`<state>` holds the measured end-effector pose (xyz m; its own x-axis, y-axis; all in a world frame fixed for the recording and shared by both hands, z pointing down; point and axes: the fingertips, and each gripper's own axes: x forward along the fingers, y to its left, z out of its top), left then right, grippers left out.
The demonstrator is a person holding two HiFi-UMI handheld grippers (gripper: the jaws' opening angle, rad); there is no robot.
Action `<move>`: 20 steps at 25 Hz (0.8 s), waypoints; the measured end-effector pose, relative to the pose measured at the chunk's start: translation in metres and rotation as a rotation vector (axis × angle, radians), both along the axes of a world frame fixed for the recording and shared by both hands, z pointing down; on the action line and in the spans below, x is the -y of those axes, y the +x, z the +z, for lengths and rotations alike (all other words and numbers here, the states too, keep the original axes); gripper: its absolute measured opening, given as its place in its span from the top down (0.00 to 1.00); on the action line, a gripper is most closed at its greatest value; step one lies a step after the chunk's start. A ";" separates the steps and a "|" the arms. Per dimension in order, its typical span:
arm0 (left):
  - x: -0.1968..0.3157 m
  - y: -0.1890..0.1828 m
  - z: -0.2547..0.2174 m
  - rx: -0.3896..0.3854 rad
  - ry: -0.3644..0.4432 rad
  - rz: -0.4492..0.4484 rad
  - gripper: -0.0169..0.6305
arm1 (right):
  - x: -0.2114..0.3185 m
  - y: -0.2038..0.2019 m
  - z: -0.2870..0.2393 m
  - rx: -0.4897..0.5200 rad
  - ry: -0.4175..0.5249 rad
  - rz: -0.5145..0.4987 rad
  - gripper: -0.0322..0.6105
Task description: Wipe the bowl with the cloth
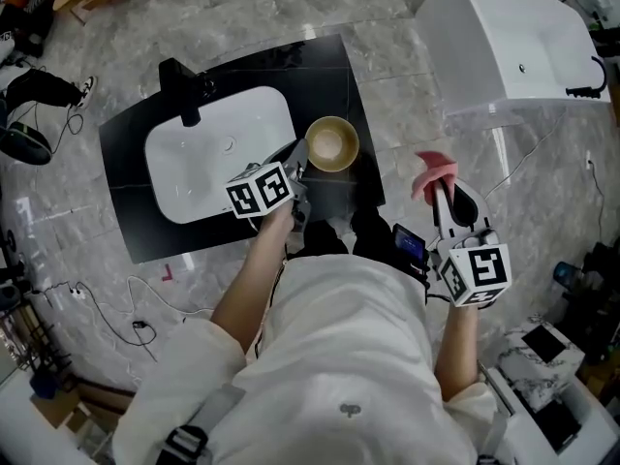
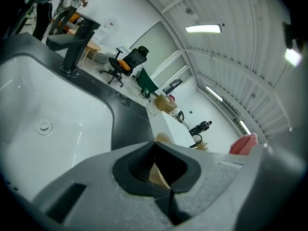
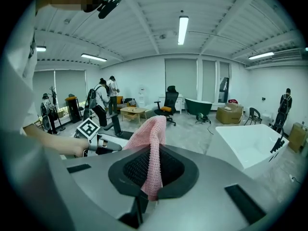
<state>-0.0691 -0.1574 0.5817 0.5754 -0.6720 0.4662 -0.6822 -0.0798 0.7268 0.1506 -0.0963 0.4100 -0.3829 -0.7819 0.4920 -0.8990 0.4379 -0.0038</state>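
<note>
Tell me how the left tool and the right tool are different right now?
The left tool pinches the rim of the tan bowl; the right tool pinches a pink cloth. The left tool is over the black counter, beside the white sink; the right tool is off to the side, above the marble floor. What they share: both are shut on something.

A grey marble floor (image 1: 407, 56) carries a white bathtub (image 1: 513, 37) and a black counter (image 1: 320, 76) with white basin (image 1: 213, 158).

Bowl (image 2: 157, 173) mostly behind left tongs (image 2: 155, 143); cloth (image 3: 153, 129) end inside right tongs (image 3: 155, 150).
</note>
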 end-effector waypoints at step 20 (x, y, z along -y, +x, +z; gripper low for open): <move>0.004 0.004 0.047 0.020 -0.112 -0.044 0.90 | -0.008 0.010 0.001 -0.030 -0.022 0.028 0.92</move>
